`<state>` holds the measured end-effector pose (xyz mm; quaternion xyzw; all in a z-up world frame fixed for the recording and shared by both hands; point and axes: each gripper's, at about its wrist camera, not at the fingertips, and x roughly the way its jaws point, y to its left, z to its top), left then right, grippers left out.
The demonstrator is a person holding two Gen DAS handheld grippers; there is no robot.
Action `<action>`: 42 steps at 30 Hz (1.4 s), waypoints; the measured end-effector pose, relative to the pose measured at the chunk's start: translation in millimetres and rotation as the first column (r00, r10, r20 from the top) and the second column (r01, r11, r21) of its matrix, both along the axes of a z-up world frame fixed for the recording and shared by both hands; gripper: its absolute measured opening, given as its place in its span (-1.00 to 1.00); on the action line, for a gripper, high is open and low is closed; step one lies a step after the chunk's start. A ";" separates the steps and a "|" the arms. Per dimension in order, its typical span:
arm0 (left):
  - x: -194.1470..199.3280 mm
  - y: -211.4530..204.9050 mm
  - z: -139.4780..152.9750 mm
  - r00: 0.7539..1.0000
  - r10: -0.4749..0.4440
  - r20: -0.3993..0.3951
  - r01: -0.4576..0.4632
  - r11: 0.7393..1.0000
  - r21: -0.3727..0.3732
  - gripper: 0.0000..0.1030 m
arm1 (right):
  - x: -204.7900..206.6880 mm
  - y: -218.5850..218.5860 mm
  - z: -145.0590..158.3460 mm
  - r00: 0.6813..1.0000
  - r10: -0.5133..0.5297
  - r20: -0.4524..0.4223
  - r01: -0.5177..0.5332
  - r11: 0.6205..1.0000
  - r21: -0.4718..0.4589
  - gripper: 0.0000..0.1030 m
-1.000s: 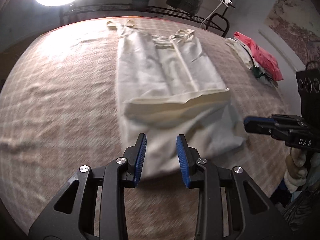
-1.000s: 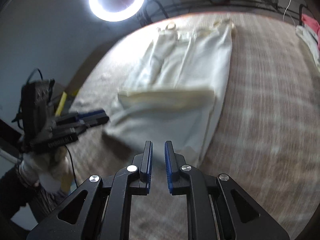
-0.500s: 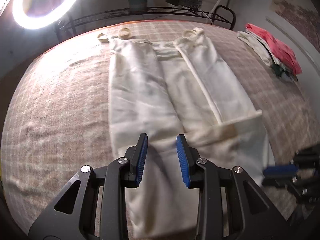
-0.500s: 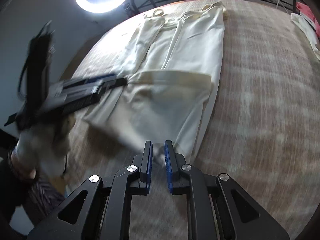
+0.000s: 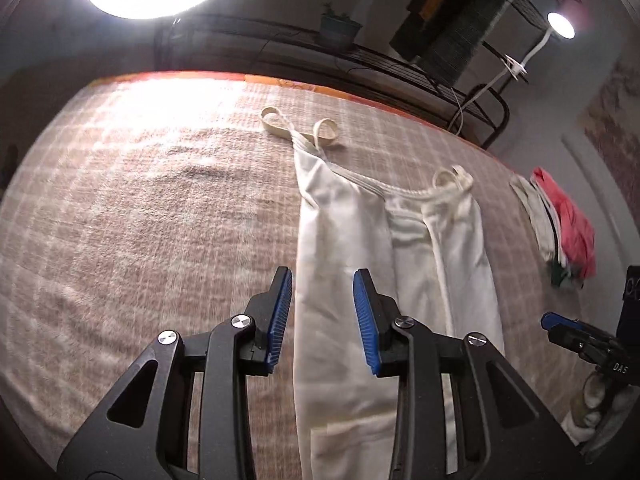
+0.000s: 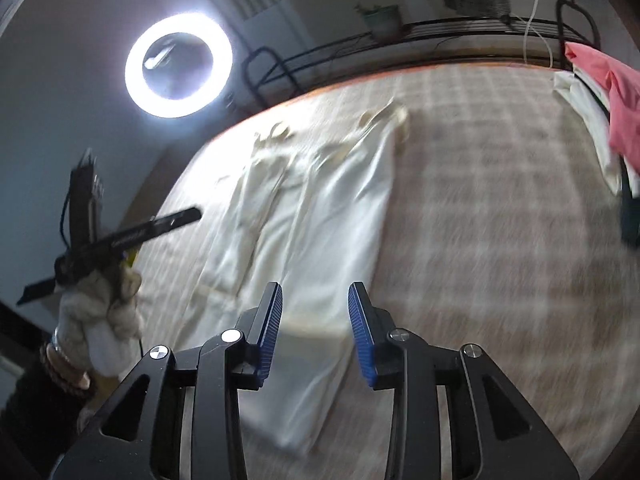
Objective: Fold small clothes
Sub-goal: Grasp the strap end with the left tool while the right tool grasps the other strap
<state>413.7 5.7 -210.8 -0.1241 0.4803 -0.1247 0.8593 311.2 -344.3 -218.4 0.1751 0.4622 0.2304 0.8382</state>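
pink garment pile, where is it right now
The pink garment pile lies at the far right edge of the checked bedspread in the left wrist view, right of the cream strappy top, stacked on white clothes.

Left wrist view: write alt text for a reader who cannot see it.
The open left gripper hovers over a long cream strappy garment lying flat on a checked bedspread. The right gripper enters at the right edge, and a pile of clothes lies beyond.

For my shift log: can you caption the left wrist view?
Open left hand-held gripper poised over a cream strappy garment lying lengthwise on the checked blanket.
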 end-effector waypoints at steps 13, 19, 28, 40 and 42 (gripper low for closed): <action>76.8 0.4 -37.4 0.997 0.031 -0.070 -0.042 0.988 -0.150 -0.38 | 93.3 -16.7 -38.3 0.998 -0.058 -0.038 0.062 0.990 0.124 -0.35; 94.7 -7.6 -44.7 0.998 0.032 -0.052 -0.041 0.984 -0.172 -0.38 | 127.5 -17.8 -53.2 0.993 -0.105 -0.051 0.112 0.981 0.158 -0.36; 113.8 -11.4 -48.5 0.998 0.037 -0.052 -0.046 0.983 -0.180 -0.93 | 150.5 -10.8 -53.9 0.991 -0.123 -0.058 0.131 0.975 0.179 -0.35; 88.9 -10.8 -11.2 0.999 0.020 0.033 -0.014 0.984 -0.177 -0.98 | 136.2 4.0 -11.8 0.996 -0.074 0.049 0.065 0.985 0.158 -0.88; 80.7 -8.6 -0.4 0.998 0.013 0.056 -0.004 0.986 -0.169 -0.98 | 129.1 7.1 -0.5 0.996 -0.062 0.071 0.051 0.988 0.143 -0.88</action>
